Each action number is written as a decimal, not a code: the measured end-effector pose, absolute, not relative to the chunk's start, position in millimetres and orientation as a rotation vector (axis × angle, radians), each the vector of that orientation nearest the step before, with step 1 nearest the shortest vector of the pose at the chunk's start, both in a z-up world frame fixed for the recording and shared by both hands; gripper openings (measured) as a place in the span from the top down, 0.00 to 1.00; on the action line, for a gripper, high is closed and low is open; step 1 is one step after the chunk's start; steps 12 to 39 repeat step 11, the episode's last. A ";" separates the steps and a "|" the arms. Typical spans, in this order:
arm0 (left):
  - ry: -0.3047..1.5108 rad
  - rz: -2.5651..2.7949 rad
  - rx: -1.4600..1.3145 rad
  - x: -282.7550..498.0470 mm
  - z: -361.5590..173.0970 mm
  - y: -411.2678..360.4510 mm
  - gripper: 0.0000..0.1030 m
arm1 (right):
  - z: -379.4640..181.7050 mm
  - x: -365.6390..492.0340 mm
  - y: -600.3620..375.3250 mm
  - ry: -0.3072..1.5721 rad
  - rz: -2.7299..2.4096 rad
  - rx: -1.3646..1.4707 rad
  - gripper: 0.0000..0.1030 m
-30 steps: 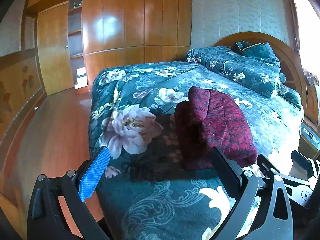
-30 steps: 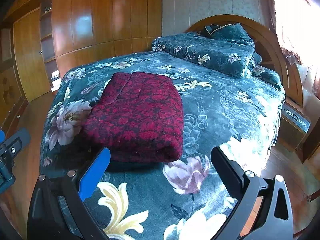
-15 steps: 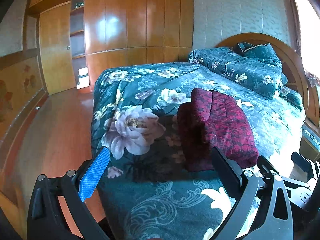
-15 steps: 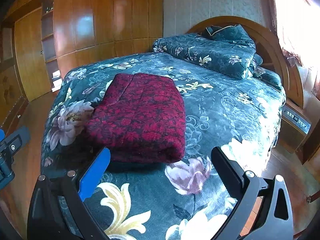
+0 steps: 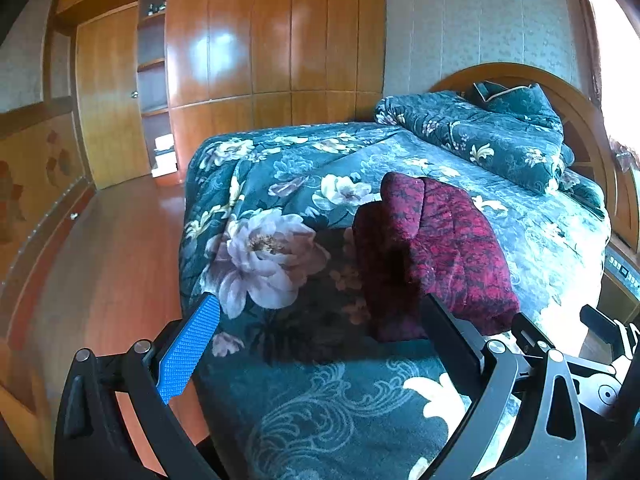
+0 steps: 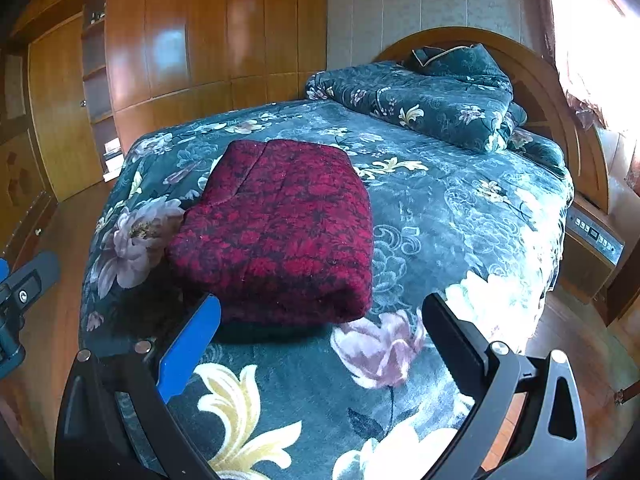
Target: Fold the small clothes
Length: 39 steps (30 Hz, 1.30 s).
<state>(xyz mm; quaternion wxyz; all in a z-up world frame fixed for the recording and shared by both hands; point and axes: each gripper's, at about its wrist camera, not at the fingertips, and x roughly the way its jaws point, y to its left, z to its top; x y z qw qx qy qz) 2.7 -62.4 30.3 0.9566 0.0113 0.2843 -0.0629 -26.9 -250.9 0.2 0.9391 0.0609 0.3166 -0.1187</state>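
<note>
**Grippers drawn back from folded garment**

Both grippers have been pulled slightly back from the bed (image 6: 460, 208). The folded red garment (image 6: 280, 236) is left lying on it. Left gripper (image 5: 320, 320) and right gripper (image 6: 320, 320) are held wide apart, empty.

No text, label, brand or number can be read in either view. A panel (image 6: 595, 236) on the bedside unit, far beyond the right finger, carries a row of small marks, perhaps buttons, too small to read.
</note>
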 end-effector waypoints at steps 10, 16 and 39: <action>0.605 -0.112 0.022 7.2 22.4 -61.2 0.04 | -4.4 -24.7 -252.6 0.653 -0.242 0.132 0.02; 0.605 -0.111 0.022 7.6 21.6 -60.7 0.04 | -4.5 -24.5 -252.6 0.653 -0.241 0.132 0.02; 0.605 -0.111 0.022 7.6 21.6 -60.7 0.04 | -4.5 -24.5 -252.6 0.653 -0.241 0.132 0.02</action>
